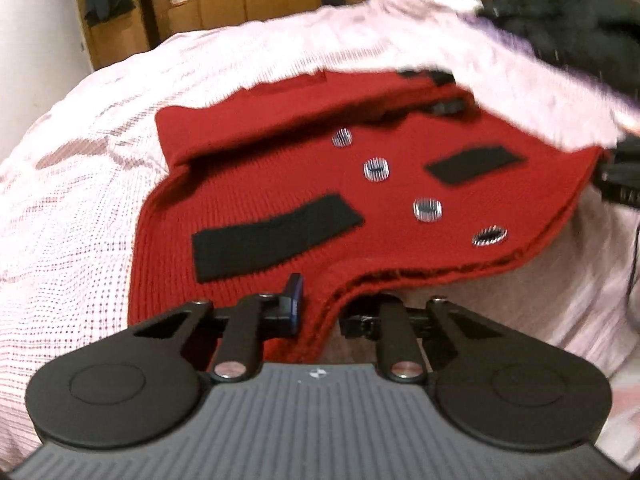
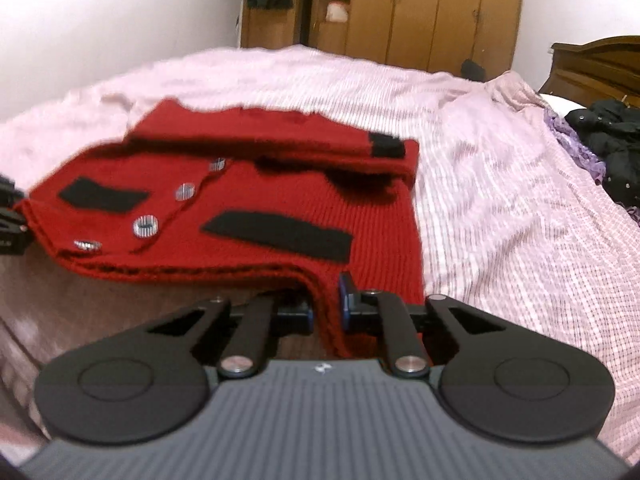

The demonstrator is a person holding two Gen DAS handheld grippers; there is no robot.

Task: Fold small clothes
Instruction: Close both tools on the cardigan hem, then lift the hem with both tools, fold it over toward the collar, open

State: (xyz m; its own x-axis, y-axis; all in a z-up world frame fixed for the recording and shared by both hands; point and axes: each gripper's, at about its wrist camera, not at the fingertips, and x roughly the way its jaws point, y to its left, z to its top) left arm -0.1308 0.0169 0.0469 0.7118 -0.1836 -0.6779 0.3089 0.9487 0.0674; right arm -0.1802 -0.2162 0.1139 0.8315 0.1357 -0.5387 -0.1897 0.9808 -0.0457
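Red knit cardigan (image 1: 340, 208) with 4 round silver-and-black buttons (image 1: 427, 210) and black rectangular pocket patches (image 1: 276, 232) lies on a pink-and-white checked bedspread (image 1: 72, 220), sleeves folded across its far end. Hem edge is raised off the bedspread. Left gripper (image 1: 320, 316): jaws nearly together, pinching 1 hem corner. Right gripper (image 2: 326, 312): jaws nearly together, pinching the other hem corner, fabric between the blue pads (image 2: 346, 300). Heap of dark clothes (image 2: 612, 136) sits well apart at the bed's far right. Brown wooden wardrobe (image 2: 420, 8) behind the bed. Both views motion-blurred.
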